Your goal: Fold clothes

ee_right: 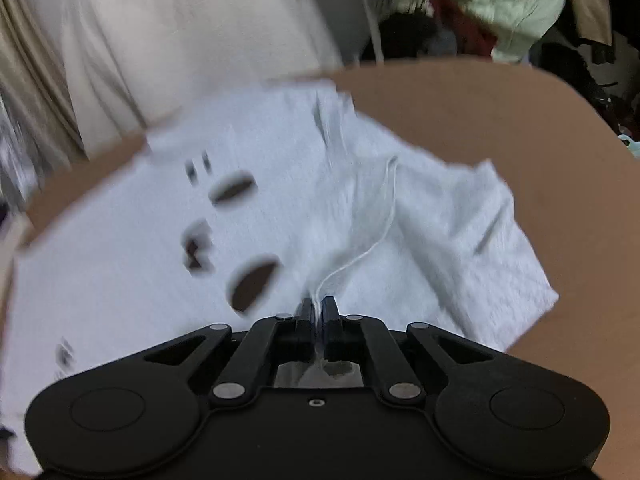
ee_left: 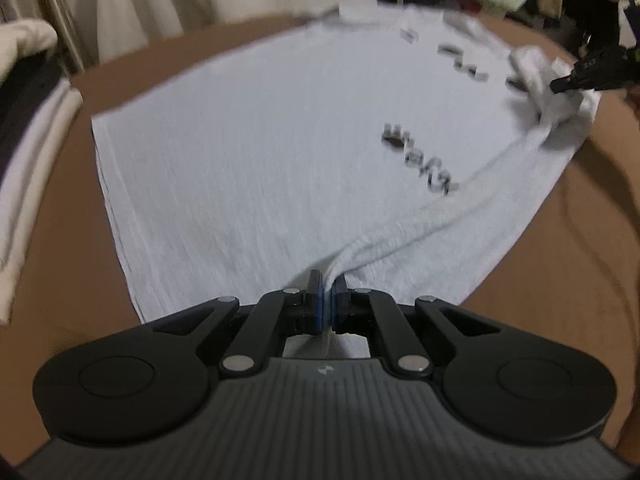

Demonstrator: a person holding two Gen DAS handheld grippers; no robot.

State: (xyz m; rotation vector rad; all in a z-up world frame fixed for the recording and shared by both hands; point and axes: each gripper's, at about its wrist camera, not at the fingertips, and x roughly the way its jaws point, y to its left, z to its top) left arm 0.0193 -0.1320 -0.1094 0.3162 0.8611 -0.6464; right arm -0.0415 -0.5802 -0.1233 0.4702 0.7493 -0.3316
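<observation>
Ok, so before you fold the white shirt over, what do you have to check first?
1. Left gripper pinching the white shirt: ok, jaws shut on a bunched edge.
2. Right gripper pinching the shirt: ok, jaws shut on a fold of cloth.
3. Rest of the shirt lying flat on the brown table: ok for the main panel; not ok near the right gripper, where the cloth is crumpled.
4. Room on the table for the fold: ok, bare brown surface shows on the right.
5. Stack of clothes at the left clear of the shirt: ok, apart from it.
6. Grip depth: cannot tell, the pictures are blurred.
</observation>
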